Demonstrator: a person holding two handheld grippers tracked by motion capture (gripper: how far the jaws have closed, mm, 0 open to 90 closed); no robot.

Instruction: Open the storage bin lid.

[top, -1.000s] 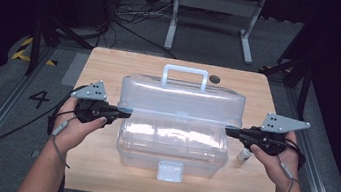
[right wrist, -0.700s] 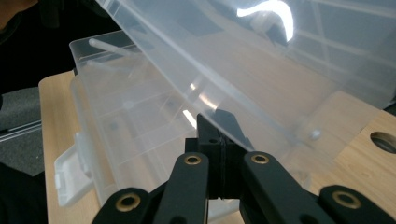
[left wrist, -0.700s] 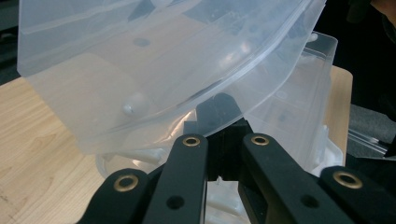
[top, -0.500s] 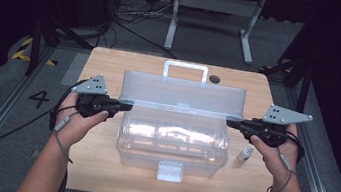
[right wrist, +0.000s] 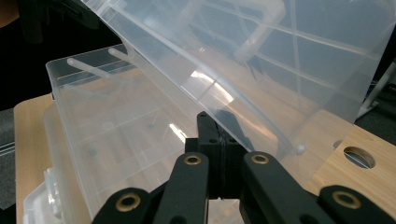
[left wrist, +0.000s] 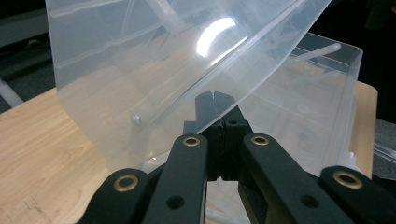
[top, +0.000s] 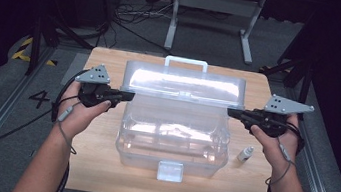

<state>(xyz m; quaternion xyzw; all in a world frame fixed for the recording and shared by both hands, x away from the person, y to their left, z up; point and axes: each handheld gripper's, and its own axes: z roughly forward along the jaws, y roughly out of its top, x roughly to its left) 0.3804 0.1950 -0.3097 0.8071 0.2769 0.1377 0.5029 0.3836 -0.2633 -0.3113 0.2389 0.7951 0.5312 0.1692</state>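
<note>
A wooden table carries a clear plastic box at its middle, its lid raised and tilted back. The left gripper and right gripper, jaws closed tight together, press under the lid's side edges. A small bottle stands just beside the box's right wall.
</note>
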